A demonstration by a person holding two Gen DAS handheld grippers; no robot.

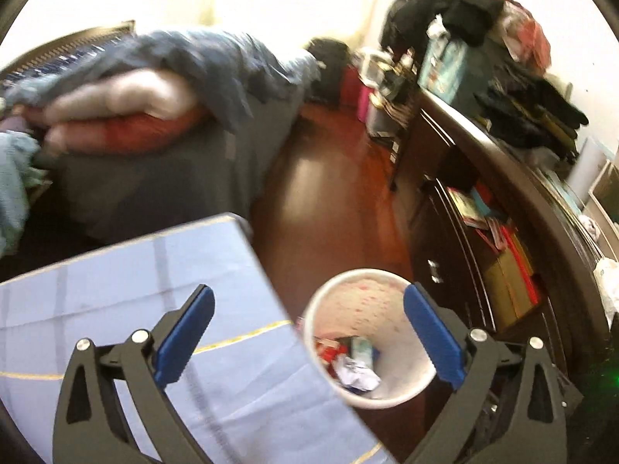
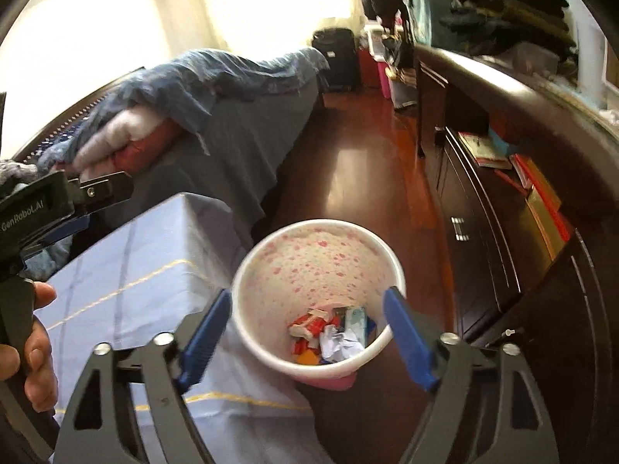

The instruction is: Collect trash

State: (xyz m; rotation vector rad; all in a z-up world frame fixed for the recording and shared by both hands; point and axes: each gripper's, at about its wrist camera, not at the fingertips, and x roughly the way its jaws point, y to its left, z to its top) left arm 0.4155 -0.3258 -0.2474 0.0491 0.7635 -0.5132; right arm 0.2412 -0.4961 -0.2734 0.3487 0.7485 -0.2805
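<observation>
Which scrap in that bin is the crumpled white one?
The crumpled white paper in the trash bin, nearest the camera; the red-and-white wrappers lie left of it.

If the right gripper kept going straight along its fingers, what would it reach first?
Most likely the bin: its open mouth sits between the open right gripper fingers, so it would probably enter there and meet the trash inside. Depth is uncertain.

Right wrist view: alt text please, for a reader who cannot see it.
The right gripper hangs open above a white bin holding crumpled wrappers. The bin stands on a red-brown floor beside a table in a blue cloth.
</observation>
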